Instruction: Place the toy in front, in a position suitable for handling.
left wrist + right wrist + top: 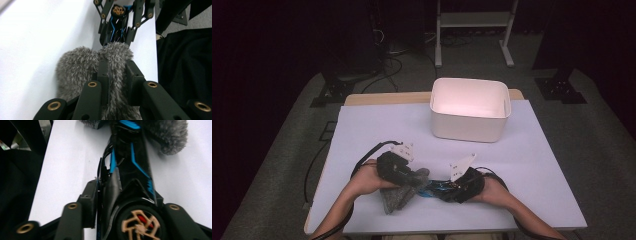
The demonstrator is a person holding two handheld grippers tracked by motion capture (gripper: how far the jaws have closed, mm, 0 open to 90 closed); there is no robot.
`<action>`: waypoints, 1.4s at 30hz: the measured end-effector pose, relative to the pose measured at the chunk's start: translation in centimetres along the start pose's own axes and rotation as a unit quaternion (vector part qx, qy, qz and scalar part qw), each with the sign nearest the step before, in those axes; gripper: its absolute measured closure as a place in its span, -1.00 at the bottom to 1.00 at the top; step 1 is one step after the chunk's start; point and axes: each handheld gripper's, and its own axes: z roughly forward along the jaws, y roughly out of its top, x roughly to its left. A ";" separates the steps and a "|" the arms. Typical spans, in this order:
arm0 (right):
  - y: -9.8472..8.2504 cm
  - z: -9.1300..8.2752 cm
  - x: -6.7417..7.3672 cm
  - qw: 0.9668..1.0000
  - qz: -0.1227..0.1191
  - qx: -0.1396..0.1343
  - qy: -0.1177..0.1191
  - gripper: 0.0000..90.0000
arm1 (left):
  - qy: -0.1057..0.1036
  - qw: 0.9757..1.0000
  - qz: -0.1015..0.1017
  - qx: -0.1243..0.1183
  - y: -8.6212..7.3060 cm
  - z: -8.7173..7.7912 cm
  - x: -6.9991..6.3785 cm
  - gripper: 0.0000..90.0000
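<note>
A: The black toy car with blue stripes and gold wheels [130,177] lies at the table's six o'clock, nose inside the grey furry pouch [82,67].

B: Left gripper [116,72] clenches the pouch; right gripper [120,207] grasps the car's tail. Best slide it straight toward nine o'clock, keeping the mouth taut.

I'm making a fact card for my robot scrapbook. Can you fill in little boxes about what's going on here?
left hand-held gripper: shut on the grey furry cloth
right hand-held gripper: jaws on either side of the black-and-blue toy car
car and cloth: car's far end meets the cloth
white bin: at the table's far side, looks empty
table cover: white sheet
</note>
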 end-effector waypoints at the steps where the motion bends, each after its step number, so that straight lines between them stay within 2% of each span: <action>1: 0.0 -0.1 0.1 1.000 0.002 0.000 -0.004 0.05 | -0.001 1.000 -0.001 0.001 0.0 0.2 0.0 0.71; 2: 0.0 -0.1 0.1 1.000 0.002 0.000 -0.004 0.05 | -0.001 1.000 -0.001 0.001 0.0 0.2 0.0 0.71; 3: -0.2 -0.4 0.3 1.000 0.000 0.006 -0.017 -0.04 | -0.002 1.000 -0.002 -0.001 -0.1 0.3 0.0 0.71; 5: -0.6 -1.0 0.6 1.000 0.002 0.003 -0.023 -0.08 | -0.003 1.000 -0.002 0.001 -0.2 0.3 -0.1 0.71; 9: -1.7 -2.2 0.8 0.999 0.012 -0.009 -0.040 -0.03 | -0.002 1.000 -0.002 0.004 -0.1 0.3 -0.1 0.71; 11: -2.2 -2.6 0.7 0.999 0.021 -0.016 -0.043 0.12 | 0.001 1.000 0.005 0.009 0.4 0.3 -0.1 0.71; 12: -2.3 -2.7 0.7 0.999 0.028 -0.021 -0.035 0.21 | 0.001 1.000 0.009 0.010 0.6 0.4 -0.2 0.71; 16: -2.3 -2.6 1.0 0.999 0.019 -0.020 -0.041 0.21 | -0.001 1.000 0.021 0.018 1.6 0.9 -0.4 0.73; 19: -2.1 -2.4 1.3 0.999 0.007 -0.018 -0.046 0.23 | -0.002 0.999 0.041 0.033 3.3 2.3 -0.6 0.75; 22: -2.1 -2.3 1.4 0.999 0.009 -0.022 -0.047 0.23 | -0.009 0.998 0.052 0.038 4.2 3.4 -0.7 0.76; 25: -2.2 -2.3 1.4 0.999 0.013 -0.025 -0.046 0.23 | -0.007 0.997 0.059 0.044 4.4 3.6 -0.8 0.76; 29: -2.2 -2.3 1.4 0.999 0.009 -0.025 -0.047 0.23 | -0.010 0.998 0.050 0.030 3.4 2.8 -0.7 0.75; 33: -2.3 -2.3 1.3 0.999 0.011 -0.028 -0.045 0.23 | -0.008 1.000 0.019 0.008 1.4 1.3 0.0 0.74; 42: -2.3 -2.3 1.3 0.999 0.009 -0.025 -0.046 0.23 | 0.012 1.000 -0.011 -0.003 -1.6 -1.0 0.6 0.74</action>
